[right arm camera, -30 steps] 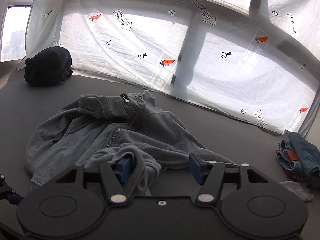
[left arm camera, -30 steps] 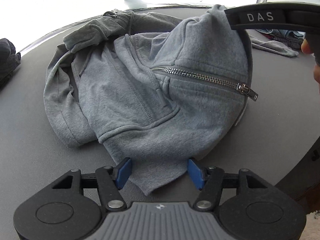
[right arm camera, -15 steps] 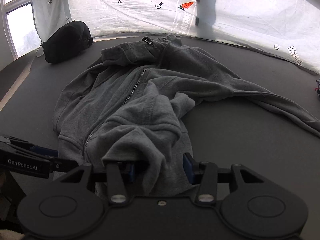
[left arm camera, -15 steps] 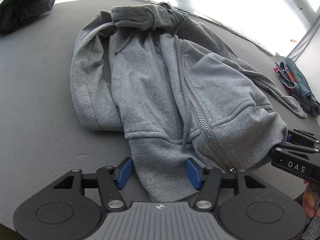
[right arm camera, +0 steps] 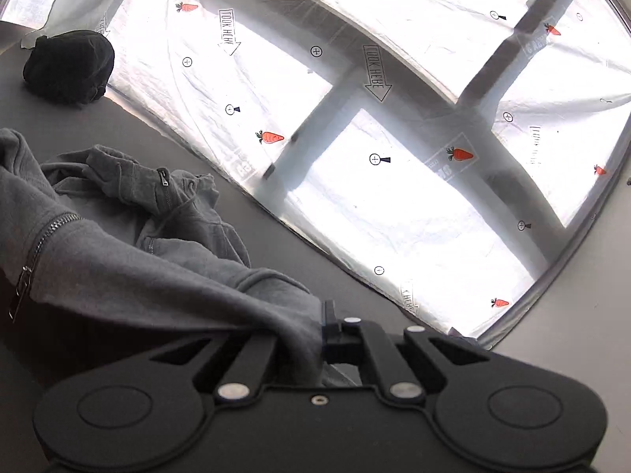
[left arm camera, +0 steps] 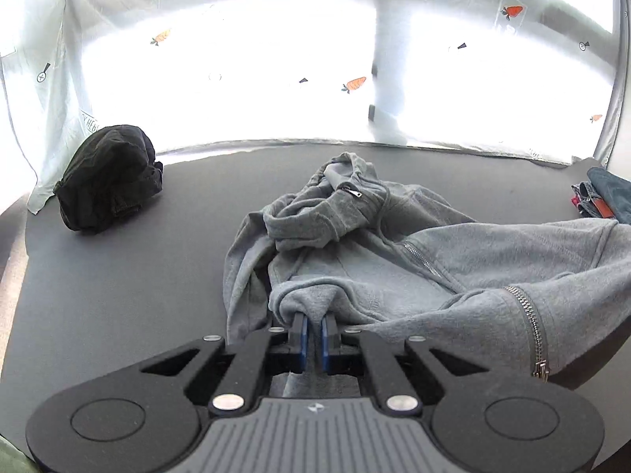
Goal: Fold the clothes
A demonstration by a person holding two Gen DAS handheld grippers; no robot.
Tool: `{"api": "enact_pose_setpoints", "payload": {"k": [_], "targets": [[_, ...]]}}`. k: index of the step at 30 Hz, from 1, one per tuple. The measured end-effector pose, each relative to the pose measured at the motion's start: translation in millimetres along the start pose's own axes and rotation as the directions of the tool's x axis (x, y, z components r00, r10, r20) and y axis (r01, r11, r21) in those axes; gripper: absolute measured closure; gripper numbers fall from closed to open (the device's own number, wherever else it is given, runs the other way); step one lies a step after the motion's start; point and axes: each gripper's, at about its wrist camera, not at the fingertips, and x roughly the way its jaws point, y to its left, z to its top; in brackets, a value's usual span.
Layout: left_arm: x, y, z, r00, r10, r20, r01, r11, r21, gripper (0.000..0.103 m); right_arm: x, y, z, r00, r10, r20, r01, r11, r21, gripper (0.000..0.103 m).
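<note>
A grey zip hoodie (left arm camera: pixel 394 272) lies crumpled on the dark table (left arm camera: pixel 118 276), its hood bunched at the far end and its silver zipper running toward the right. My left gripper (left arm camera: pixel 313 329) is shut on a fold of the hoodie's hem at the near edge. In the right wrist view my right gripper (right arm camera: pixel 311 339) is shut on another part of the grey hoodie (right arm camera: pixel 157 276), which is lifted and stretched between the two grippers. Its left finger is hidden under the cloth.
A black bundled garment (left arm camera: pixel 108 177) sits at the table's far left, also showing in the right wrist view (right arm camera: pixel 69 65). Folded denim clothes (left arm camera: pixel 603 197) lie at the far right. A white printed curtain (right arm camera: pixel 394 157) backs the table.
My left gripper, open around the hem before, has shut on it. My right gripper has closed tighter and lifted its part of the hoodie; both views now tilt up toward the curtain.
</note>
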Motion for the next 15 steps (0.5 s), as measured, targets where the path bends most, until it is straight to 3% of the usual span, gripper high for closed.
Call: {"api": "enact_pose_setpoints", "payload": {"k": [3,6,7,9,12,13,14,15], "targets": [[-27.6,2.1,32.0,0.999,-0.010,0.048,0.009,1.000,0.017,0.095,-19.3,-15.4,7.5,1.000,-0.022,-0.010,0.021,0.998,-0.060,0.102],[-16.3,-0.5,19.4,0.993,-0.042,-0.106,0.043,0.999,0.005,0.095,-24.1,-7.0,-13.8,0.991,0.043,-0.129,-0.057,0.992,-0.111,0.102],[-5.1,-2.0,3.9,0.980,-0.049,-0.195,0.049,0.999,-0.004,0.095,-22.2,1.5,-27.9,0.979,0.081,-0.185,-0.106,0.986,-0.126,0.102],[24.4,-3.8,-40.3,0.929,-0.050,-0.368,0.042,0.999,-0.028,0.094,-17.0,25.9,-64.8,0.943,0.143,-0.299,-0.200,0.966,-0.166,0.101],[63.3,-3.3,-103.1,0.830,-0.008,-0.557,-0.008,1.000,-0.026,0.091,-6.9,54.4,-107.5,0.832,0.293,-0.472,-0.385,0.916,-0.110,0.088],[65.4,-1.5,-108.8,0.809,0.022,-0.587,-0.030,1.000,-0.004,0.091,-8.3,57.5,-112.4,0.810,0.334,-0.482,-0.421,0.904,-0.081,0.088],[67.5,0.3,-114.4,0.787,0.053,-0.615,-0.052,0.998,0.019,0.091,-10.8,56.5,-110.7,0.815,0.335,-0.472,-0.419,0.905,-0.080,0.083],[62.7,5.1,-111.5,0.799,0.056,-0.598,-0.063,0.998,0.009,0.090,-14.3,52.7,-104.8,0.830,0.325,-0.452,-0.407,0.909,-0.093,0.075]]}}
